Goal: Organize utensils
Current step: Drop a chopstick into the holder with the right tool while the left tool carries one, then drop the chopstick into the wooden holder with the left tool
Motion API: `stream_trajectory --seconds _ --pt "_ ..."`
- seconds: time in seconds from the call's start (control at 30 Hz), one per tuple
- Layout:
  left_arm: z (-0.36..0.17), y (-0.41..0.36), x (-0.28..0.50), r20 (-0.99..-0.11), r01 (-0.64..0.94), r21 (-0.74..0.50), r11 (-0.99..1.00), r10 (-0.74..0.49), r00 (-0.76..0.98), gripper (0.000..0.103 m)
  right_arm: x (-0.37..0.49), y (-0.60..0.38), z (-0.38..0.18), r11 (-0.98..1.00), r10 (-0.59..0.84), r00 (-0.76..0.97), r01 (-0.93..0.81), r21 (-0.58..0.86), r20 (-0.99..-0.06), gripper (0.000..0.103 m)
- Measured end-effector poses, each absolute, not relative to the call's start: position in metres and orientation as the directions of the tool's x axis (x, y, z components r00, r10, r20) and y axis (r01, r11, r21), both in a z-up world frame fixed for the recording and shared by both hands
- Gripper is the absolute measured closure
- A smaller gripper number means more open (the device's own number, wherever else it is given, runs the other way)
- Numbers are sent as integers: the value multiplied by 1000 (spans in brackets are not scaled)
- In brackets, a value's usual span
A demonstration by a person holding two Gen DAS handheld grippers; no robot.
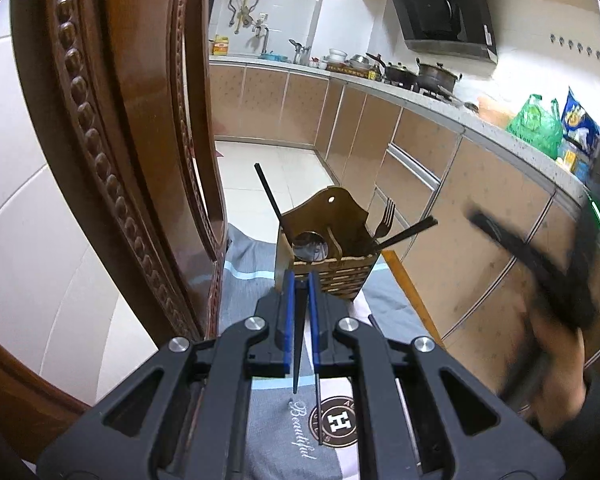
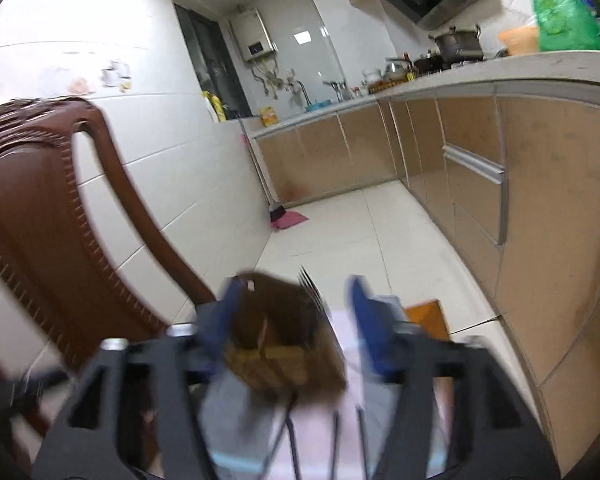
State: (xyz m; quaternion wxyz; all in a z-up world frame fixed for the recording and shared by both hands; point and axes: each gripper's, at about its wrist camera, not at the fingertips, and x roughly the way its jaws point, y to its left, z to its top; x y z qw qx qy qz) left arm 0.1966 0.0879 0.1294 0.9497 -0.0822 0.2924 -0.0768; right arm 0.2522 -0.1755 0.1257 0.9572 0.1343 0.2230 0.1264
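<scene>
Brown wood, slatted at the front and rising to a curved back with a hanging hole, makes up the utensil holder (image 1: 329, 248), which stands on a grey cloth with a pale blue stripe and printed lettering (image 1: 272, 424), close beside a carved dark wooden chair back (image 1: 112, 128). Inside the holder a round steel spoon bowl (image 1: 310, 245) shows in the left part, while a dark metal fork (image 1: 385, 220) and a black chopstick (image 1: 410, 232) lean out to the right; another black chopstick (image 1: 270, 196) slants up to the left.

The left hand-held gripper (image 1: 299, 280) has its blue-edged fingers drawn together on a thin black chopstick (image 1: 297, 344), whose pointed end trails back toward the camera. A second slim dark stick (image 1: 319, 408) lies on the cloth just beside it.

The right hand-held gripper (image 2: 296, 308), blurred, has its blue fingers (image 2: 363, 312) spread wide with nothing between the pads; the holder sits beyond the gap. A tan-fronted kitchen worktop (image 1: 496, 132) runs along the right, carrying pots and a green plastic bag (image 1: 536, 124).
</scene>
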Motion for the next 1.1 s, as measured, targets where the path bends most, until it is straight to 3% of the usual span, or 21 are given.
stream_trajectory --seconds 0.13,0.2,0.23,0.3,0.4,0.5,0.73,0.87,1.1 --pt "133 89 194 -528 89 -233 969 -202 825 97 177 -203 85 950 281 881 -198 242 -380 28" --pt "137 89 192 -518 87 -247 965 -208 830 97 169 -212 62 968 215 864 -125 219 -456 28" --pt "141 89 192 -510 89 -259 962 -214 833 97 177 -216 54 953 259 819 -131 271 -513 28" --pt "152 90 193 -486 89 -297 951 -231 843 97 181 -218 54 943 296 817 -170 285 -495 28" --pt "182 82 204 -464 97 -320 942 -245 851 97 188 -223 53 969 228 828 -144 199 -513 28" --pt "219 77 217 -432 90 -310 946 -225 873 97 193 -238 51 952 268 807 -136 275 -527 28" --pt "276 75 267 -385 61 -288 956 -174 906 97 196 -256 51 944 281 803 -135 299 -525 28" --pt "266 77 308 -419 43 -296 954 -170 892 97 199 -258 50 940 292 796 -136 313 -530 28" --pt "191 81 379 -559 6 -348 937 -213 802 96 202 -251 46 935 312 779 -149 322 -544 28"
